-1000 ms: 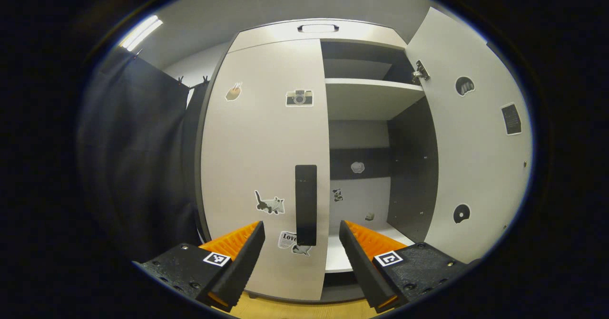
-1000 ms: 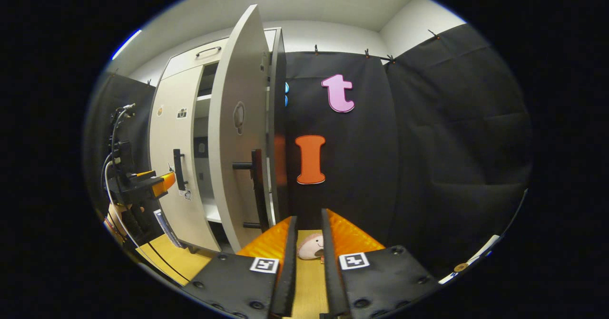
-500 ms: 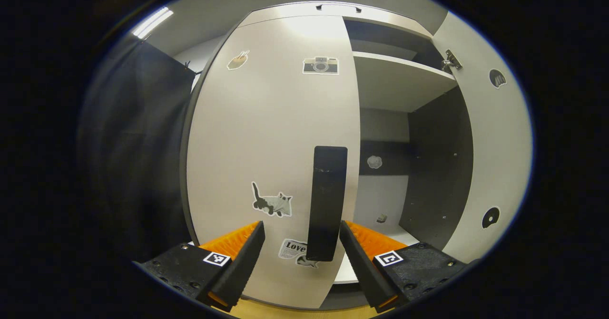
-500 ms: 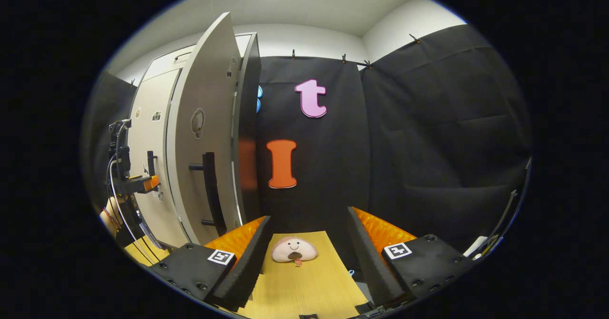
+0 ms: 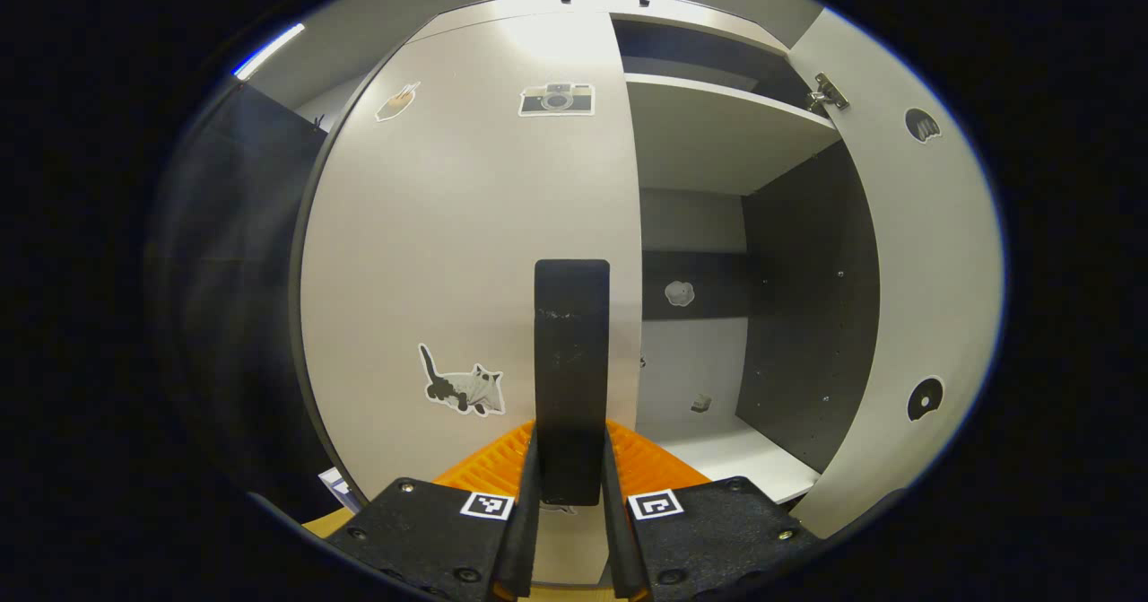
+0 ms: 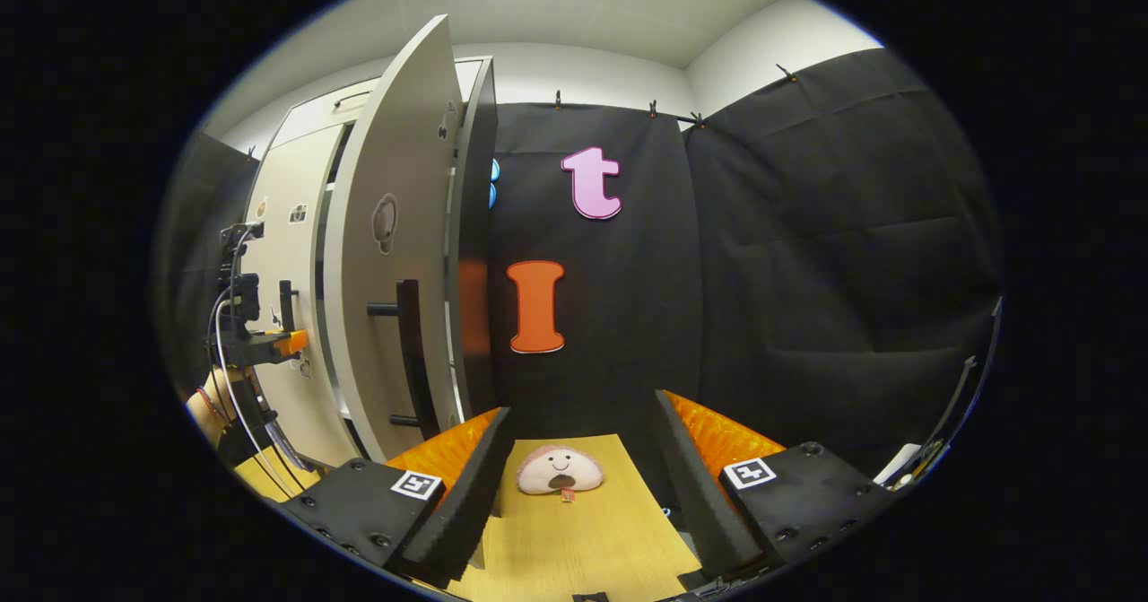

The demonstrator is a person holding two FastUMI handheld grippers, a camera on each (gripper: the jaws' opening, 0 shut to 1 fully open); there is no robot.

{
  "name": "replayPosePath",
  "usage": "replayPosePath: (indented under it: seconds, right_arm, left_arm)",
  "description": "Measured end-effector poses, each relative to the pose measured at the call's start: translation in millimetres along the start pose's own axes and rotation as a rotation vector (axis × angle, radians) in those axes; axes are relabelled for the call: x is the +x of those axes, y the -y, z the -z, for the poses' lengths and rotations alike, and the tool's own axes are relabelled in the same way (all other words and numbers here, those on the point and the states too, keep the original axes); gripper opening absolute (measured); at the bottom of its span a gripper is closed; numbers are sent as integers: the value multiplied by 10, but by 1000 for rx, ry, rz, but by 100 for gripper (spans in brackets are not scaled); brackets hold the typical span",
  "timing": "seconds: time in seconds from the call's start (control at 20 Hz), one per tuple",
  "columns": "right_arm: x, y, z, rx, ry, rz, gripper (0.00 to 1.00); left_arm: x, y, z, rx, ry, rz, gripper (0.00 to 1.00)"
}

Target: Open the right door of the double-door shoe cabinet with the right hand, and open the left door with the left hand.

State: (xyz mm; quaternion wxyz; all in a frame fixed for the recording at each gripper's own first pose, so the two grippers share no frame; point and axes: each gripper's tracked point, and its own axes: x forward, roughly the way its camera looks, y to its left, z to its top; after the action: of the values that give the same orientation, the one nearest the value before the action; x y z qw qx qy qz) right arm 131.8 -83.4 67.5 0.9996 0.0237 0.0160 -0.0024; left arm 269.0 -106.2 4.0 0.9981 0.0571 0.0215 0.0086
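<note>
The pale shoe cabinet's left door (image 5: 466,243) stands closed, with small stickers on it. My left gripper (image 5: 570,494) is shut on the lower part of that door's black vertical handle (image 5: 571,351), one finger pressing each side. The right door (image 5: 906,252) is swung wide open, showing bare shelves (image 5: 717,131). In the right gripper view the open right door (image 6: 395,225) and its black handle (image 6: 408,351) are to the left, apart from my right gripper (image 6: 583,463), which is open and holds nothing. The left gripper (image 6: 265,346) shows far left at the left door's handle (image 6: 287,301).
A small plush toy (image 6: 560,470) lies on the wooden floor (image 6: 574,539) just ahead of the right gripper. Black cloth walls (image 6: 807,270) close in the right side and hang left of the cabinet (image 5: 242,297). A person's hand (image 6: 211,405) holds the left gripper.
My left gripper moved in to the left door's handle and shut on it. The right gripper opened wide and drew away from the open right door.
</note>
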Motion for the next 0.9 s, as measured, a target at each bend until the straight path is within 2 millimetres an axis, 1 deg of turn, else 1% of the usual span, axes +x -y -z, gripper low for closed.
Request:
replayPosePath:
  seconds: [0.05,0.1,0.15,0.2,0.3,0.45,0.65,0.9]
  right_arm:
    - [-10,-16,15,-5,-5,0,99]
    - [-9,-30,16,-7,-7,4,99]
    - [-7,-57,12,0,-8,10,92]
    - [-22,-97,16,8,-11,10,99]
    - [-67,-177,34,12,-15,8,99]
    - [-111,-231,1,-1,-8,31,99]
    - [-218,-371,-59,-20,3,54,99]
    - [-342,-615,-113,-24,19,79,99]
  left_arm:
    - [3,6,2,0,-2,7,32]
    - [-2,-3,1,0,-4,8,29]
    - [0,-18,14,-4,-5,3,27]
    - [-4,-13,15,-4,-8,2,22]
    - [-27,-15,25,-1,-15,13,15]
    - [-49,-22,31,-17,-12,53,14]
    - [-85,-47,40,-25,-16,102,14]
    - [-94,-92,37,-46,-15,157,13]
